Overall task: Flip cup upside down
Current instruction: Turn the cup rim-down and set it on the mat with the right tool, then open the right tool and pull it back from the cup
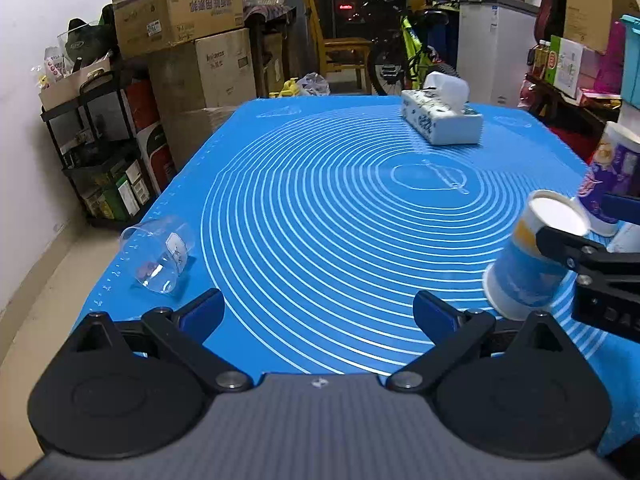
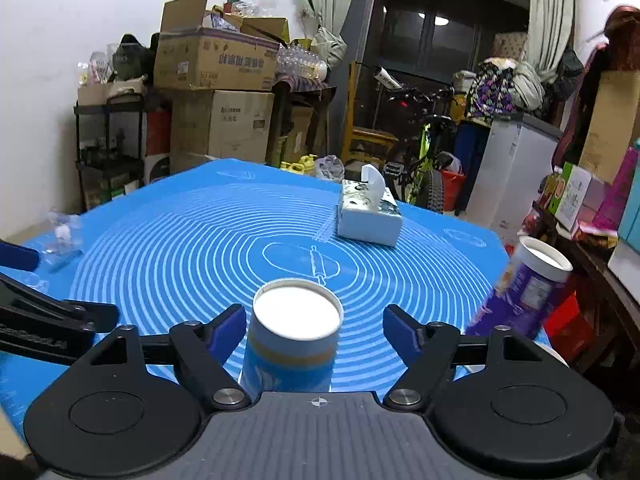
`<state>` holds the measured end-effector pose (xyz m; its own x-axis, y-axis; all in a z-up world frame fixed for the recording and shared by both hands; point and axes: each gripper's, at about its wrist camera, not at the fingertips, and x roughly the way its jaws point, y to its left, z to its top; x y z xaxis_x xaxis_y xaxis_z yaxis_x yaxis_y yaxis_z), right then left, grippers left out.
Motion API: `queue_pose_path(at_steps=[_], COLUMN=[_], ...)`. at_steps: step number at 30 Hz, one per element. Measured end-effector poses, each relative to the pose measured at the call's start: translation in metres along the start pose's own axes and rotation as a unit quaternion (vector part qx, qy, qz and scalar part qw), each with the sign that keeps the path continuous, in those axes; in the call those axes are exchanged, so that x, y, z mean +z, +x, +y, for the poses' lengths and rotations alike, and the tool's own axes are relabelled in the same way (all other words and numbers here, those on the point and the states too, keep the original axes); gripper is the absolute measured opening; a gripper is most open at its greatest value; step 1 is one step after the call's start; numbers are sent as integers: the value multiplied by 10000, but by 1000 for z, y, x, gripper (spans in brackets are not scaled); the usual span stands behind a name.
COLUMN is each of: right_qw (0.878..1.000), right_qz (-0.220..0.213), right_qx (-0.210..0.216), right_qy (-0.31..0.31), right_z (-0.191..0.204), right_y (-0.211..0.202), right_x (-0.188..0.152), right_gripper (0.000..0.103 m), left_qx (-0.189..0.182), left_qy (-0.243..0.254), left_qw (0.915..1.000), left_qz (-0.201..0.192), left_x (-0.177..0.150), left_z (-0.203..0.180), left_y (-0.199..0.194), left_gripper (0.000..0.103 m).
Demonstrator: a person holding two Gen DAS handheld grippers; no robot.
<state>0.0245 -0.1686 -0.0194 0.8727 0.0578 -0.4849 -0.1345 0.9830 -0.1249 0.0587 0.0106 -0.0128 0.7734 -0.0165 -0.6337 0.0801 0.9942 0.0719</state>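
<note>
A blue and white paper cup (image 2: 292,344) stands upside down on the blue mat (image 2: 192,248), its white base facing up. My right gripper (image 2: 314,328) is open, with the fingers on either side of the cup and apart from it. In the left wrist view the same cup (image 1: 532,256) shows at the right, with the right gripper's finger (image 1: 576,248) beside it. My left gripper (image 1: 318,312) is open and empty over the mat's near edge. A clear plastic cup (image 1: 160,256) lies on its side at the mat's left edge.
A tissue box (image 1: 440,118) sits at the far right of the mat. A purple paper cup (image 2: 524,292) stands upside down at the mat's right edge. Cardboard boxes (image 1: 180,40), a shelf rack, a bicycle and a white cabinet stand beyond the table.
</note>
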Motion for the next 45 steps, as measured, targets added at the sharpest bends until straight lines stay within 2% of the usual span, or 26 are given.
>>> queue_pose_path(at_steps=[9, 16, 24, 45], right_qw=[9989, 9975, 9961, 9939], right_qz=[344, 592, 722, 899], right_qx=[170, 123, 215, 341], right_qy=[251, 365, 460, 533], right_z=[-26, -37, -44, -46], right_y=[-51, -70, -74, -72], right_x=[-21, -38, -46, -49], right_gripper=[81, 81, 81, 81], left_qx=[-433, -645, -627, -614], left_qy=[112, 231, 344, 448], left_qw=[9990, 9976, 9973, 9968], left_qz=[-89, 33, 168, 235], left_x=[-10, -21, -31, -36], left_z=[-30, -46, -53, -58], left_y=[-33, -47, -49, -49], left_gripper=[100, 100, 100, 100])
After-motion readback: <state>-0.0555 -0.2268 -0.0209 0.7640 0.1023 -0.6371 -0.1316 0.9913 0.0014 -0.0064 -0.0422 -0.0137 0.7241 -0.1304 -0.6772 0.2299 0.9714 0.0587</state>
